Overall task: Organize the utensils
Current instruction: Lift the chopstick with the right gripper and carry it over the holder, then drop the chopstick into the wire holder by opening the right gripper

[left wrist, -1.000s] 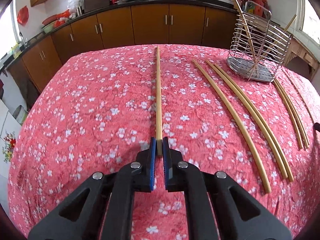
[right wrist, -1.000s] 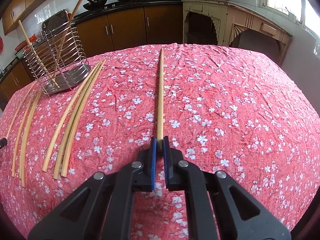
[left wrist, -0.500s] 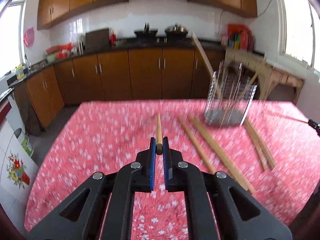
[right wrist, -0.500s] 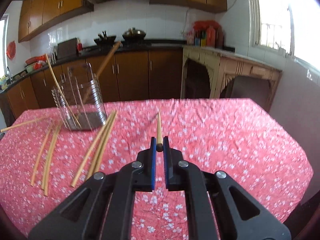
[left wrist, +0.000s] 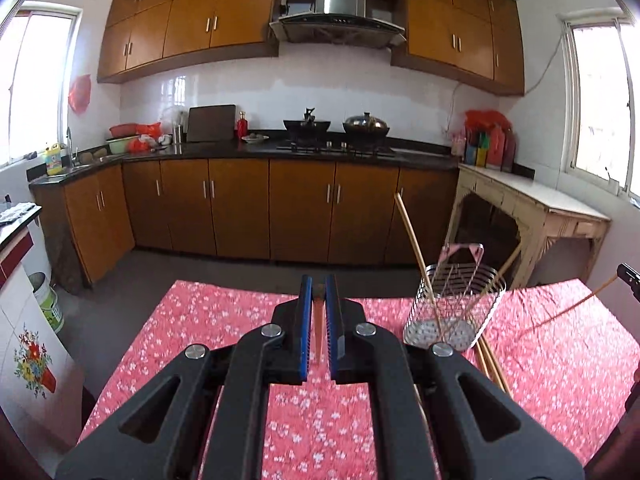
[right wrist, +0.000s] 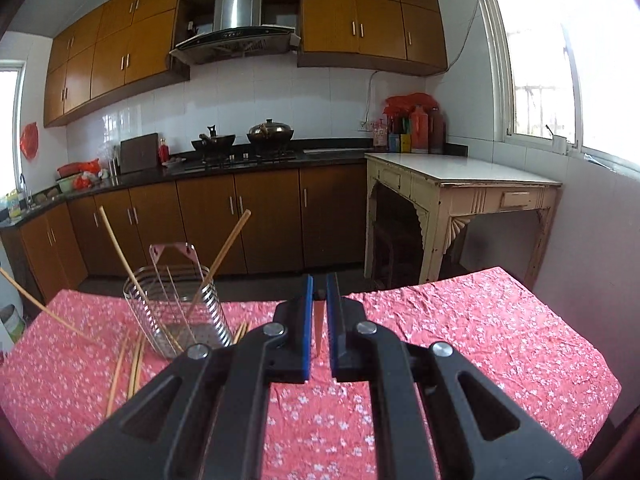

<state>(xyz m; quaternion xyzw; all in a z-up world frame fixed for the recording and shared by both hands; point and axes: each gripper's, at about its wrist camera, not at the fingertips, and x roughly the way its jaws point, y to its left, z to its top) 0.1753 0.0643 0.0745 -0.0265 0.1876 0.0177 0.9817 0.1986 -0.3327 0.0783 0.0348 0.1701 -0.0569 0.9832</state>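
**Both tongs loaded, one chopstick each, lifted over the table**

The chopstick (left wrist: 318, 322) in my left gripper (left wrist: 319, 312) sits between the blue pads (left wrist: 306, 320), seen end-on, so only a short reddish-brown sliver shows. Jaws are closed down to a narrow slot on it. Same on the right: my right gripper (right wrist: 319, 312) is pinched nearly closed on a second chopstick (right wrist: 318, 328), again foreshortened to a thin wedge. From the left view, a stick (left wrist: 568, 312) slants in the air at the far right, up toward a dark gripper tip; probably the right one's load, though I cannot confirm it.

Handling note: bamboo, very light, stiff, smooth and round, so it will pivot or slide in the pads if gripped loosely. Hold is near one end; the long free length gives leverage, so any knock on the basket rim could twist it out.

The wire utensil basket (right wrist: 176, 308) stands upright on the red floral tablecloth (right wrist: 460, 328), with two chopsticks already leaning in it. More loose chopsticks (right wrist: 134, 356) lie flat on the cloth just beside its base. Kitchen counter (left wrist: 320, 152) and cream side table (right wrist: 460, 176) are well beyond.

Judged next: tip each stick down into the basket mouth.
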